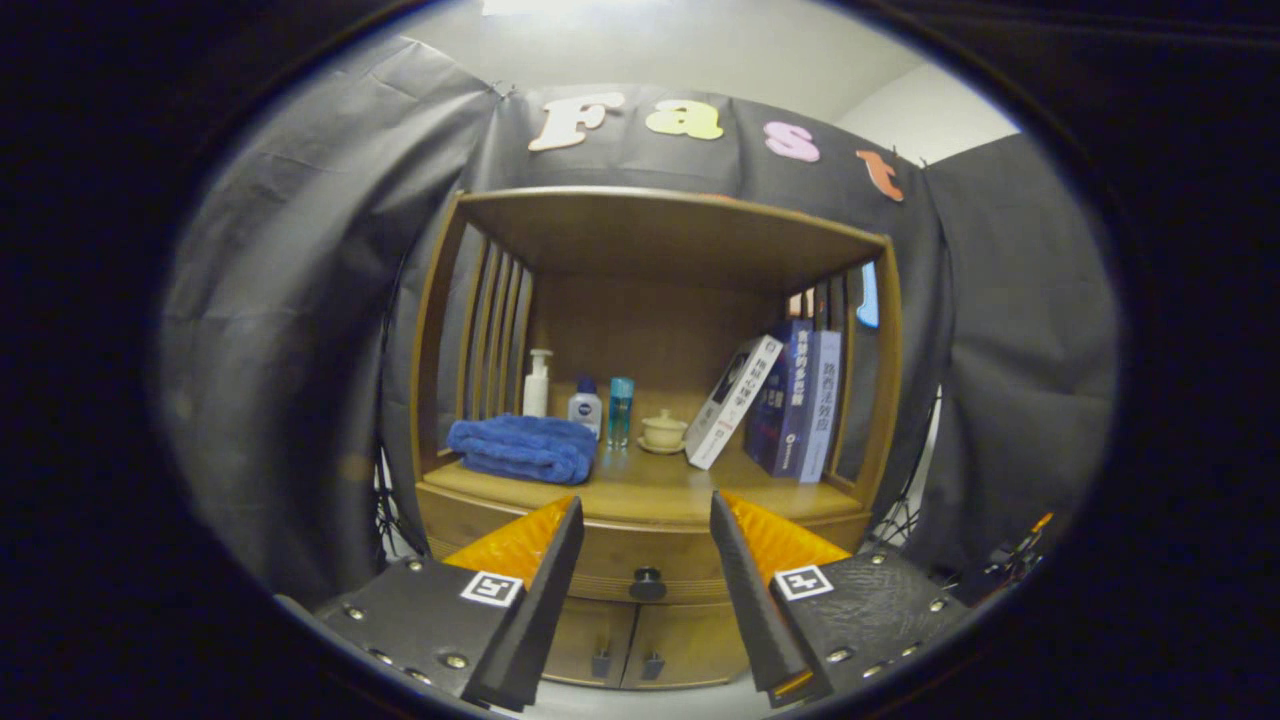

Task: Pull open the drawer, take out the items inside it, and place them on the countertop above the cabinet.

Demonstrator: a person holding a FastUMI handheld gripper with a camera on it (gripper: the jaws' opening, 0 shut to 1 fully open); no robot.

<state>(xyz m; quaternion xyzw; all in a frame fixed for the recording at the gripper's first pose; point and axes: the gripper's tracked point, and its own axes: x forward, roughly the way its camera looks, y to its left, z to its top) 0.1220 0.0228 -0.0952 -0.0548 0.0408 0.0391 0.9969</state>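
A wooden cabinet stands ahead against the booth wall. Its drawer (640, 560) is shut, with a small dark round knob (647, 583) at the middle of its front. My gripper (646, 512) is open and holds nothing; the knob lies between and a little beyond the two fingers, apart from them. The countertop (660, 485) above the drawer is a wooden shelf surface under a roofed alcove. What is inside the drawer is hidden.
On the countertop lie a folded blue towel (522, 448) at the left, a white pump bottle (537, 384), two small bottles (602, 408), a lidded cup on a saucer (663, 431) and leaning books (790, 400) at the right. Two cabinet doors (640, 645) sit below the drawer.
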